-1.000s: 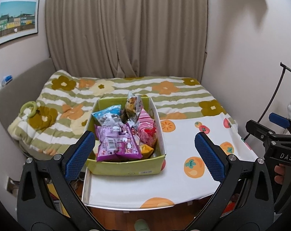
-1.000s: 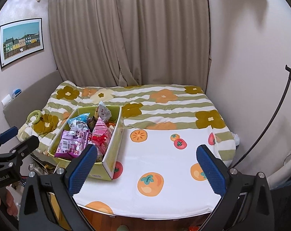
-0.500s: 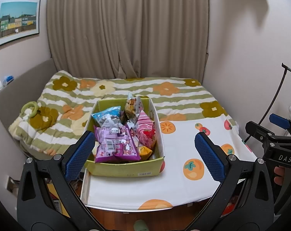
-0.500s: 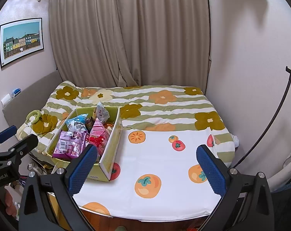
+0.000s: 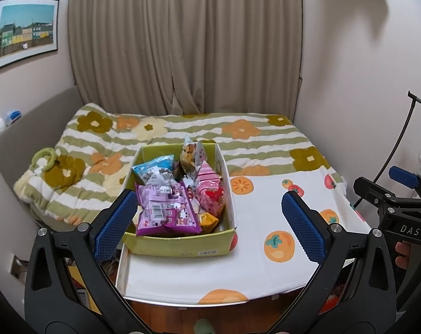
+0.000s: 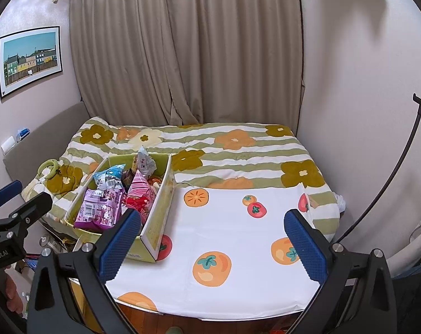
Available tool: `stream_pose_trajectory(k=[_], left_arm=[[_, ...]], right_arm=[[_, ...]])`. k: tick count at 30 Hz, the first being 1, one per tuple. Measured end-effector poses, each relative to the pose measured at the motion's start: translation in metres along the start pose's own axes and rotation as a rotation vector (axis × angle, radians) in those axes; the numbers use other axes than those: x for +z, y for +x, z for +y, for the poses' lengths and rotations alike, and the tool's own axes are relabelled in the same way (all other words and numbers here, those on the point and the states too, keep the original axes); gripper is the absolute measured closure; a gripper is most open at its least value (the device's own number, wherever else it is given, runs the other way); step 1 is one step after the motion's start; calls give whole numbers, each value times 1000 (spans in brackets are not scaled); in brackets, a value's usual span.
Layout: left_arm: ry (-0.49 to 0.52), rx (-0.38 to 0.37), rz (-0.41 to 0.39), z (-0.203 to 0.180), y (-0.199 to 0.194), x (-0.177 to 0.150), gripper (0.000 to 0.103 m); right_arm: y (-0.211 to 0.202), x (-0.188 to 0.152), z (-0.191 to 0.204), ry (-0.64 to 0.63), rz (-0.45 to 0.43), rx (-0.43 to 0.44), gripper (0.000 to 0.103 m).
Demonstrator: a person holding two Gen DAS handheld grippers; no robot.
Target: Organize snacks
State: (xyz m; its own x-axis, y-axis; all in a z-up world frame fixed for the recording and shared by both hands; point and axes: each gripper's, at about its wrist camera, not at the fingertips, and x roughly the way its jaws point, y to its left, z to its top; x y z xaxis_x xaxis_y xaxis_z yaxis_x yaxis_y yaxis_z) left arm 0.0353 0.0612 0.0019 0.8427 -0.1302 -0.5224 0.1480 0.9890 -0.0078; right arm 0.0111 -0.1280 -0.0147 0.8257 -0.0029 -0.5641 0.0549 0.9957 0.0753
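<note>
Looking along our left gripper (image 5: 209, 218), we see its fingers spread wide and empty, short of the green box (image 5: 180, 246) of snack packets (image 5: 166, 211) at the table's (image 5: 255, 275) near left corner. From our right gripper (image 6: 212, 243), fingers equally wide and empty, the box (image 6: 157, 222) sits at the fruit-print cloth's (image 6: 227, 233) left edge.

one box (image 5: 180, 246), two grippers (jaws spread)

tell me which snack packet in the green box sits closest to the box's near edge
The flat purple snack packet, lying against the green cardboard box's near wall; the light blue packet and pink striped packet sit farther back.
</note>
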Motion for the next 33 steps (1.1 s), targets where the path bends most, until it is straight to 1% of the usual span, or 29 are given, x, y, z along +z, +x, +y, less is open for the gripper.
stream_pose_trajectory(k=[10,21,26,33], left_arm=[[-1,0,0,0,0,0,0],[0,25,3,-5,-2,-2,0],[-5,20,13,-2,5,2,0],[8,44,-8,0,13,5,0]], right_arm=[[1,1,-6,-3,0,-3,1],[4,2,-14,-3,0,-6,1],[3,1,-9,0,0,-6,1],[7,5,-2,1,5,-11,1]])
